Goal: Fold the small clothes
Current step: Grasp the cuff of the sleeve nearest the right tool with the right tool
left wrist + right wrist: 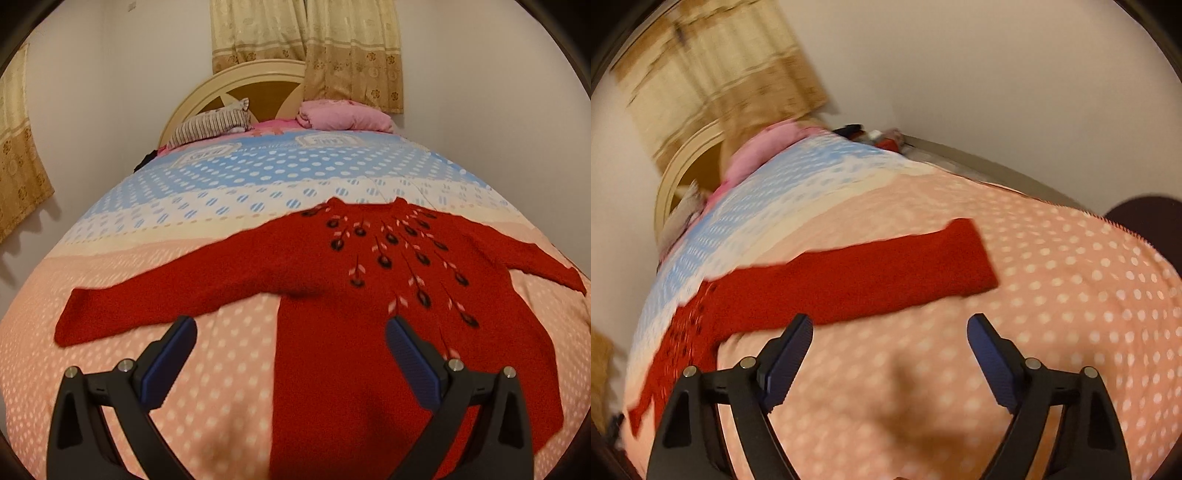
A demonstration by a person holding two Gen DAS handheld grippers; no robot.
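A red knitted sweater (332, 280) lies spread flat, front side up, on a bed (221, 369) covered in a pink, cream and blue dotted quilt. Its sleeves stretch straight out to either side, and dark, pale-stemmed flower motifs fan down from the neckline. Nothing is folded yet.

The left tongs (291, 354) hover low over the sweater's near side edge, spread wide and empty; one tip is over the red knit, the other over bare quilt below the sleeve. The right tongs (890, 354) also stand wide apart with nothing between them, above the quilt just short of the other sleeve (886, 273), which runs out to a squared cuff. This view is blurred.

The knit looks soft, thick and limp, light enough to lift by an edge but likely to sag and stretch. It should grip well rather than slip. Sensible holds seem to be the cuff or the sleeve's near edge, pinching only the garment and not the quilt beneath.

A striped pillow (210, 127) and pink bedding (343, 118) sit by the headboard (207, 92), well apart from the sweater.
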